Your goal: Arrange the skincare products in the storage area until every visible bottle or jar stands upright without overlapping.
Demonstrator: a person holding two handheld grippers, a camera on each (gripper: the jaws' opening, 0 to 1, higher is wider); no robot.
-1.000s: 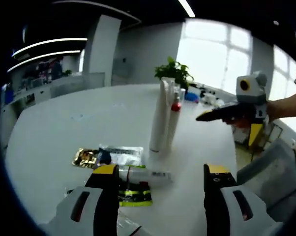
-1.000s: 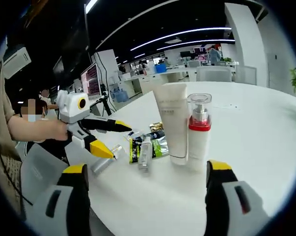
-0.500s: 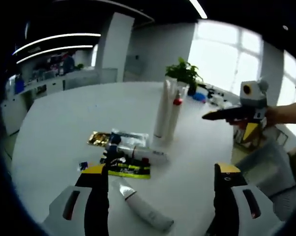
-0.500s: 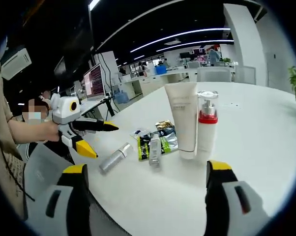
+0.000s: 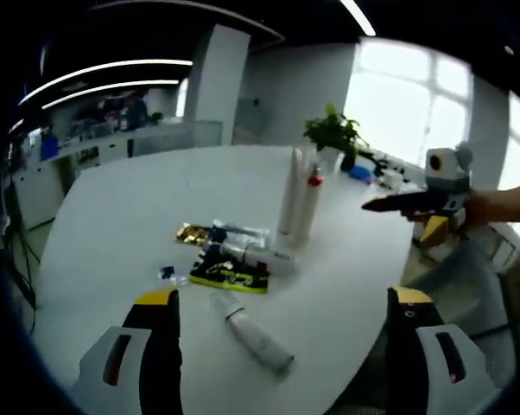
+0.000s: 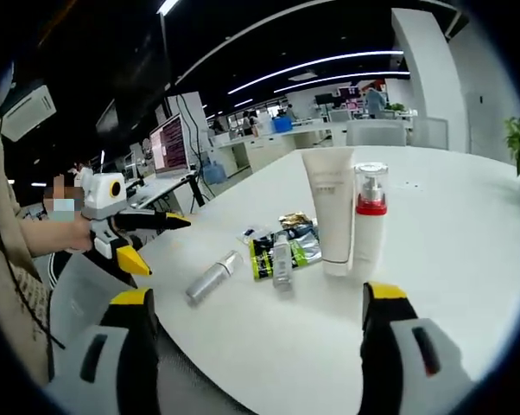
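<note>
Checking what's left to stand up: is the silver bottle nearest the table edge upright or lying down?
Lying down. The silver bottle rests on its side on the white table, apart from both tools, while the white tube stands upright.

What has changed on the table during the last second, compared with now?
The left gripper has pulled back from the products, still open and holding nothing. The right gripper drew back slightly too. The silver tube, tall white tube and pump bottle stayed in place.
</note>
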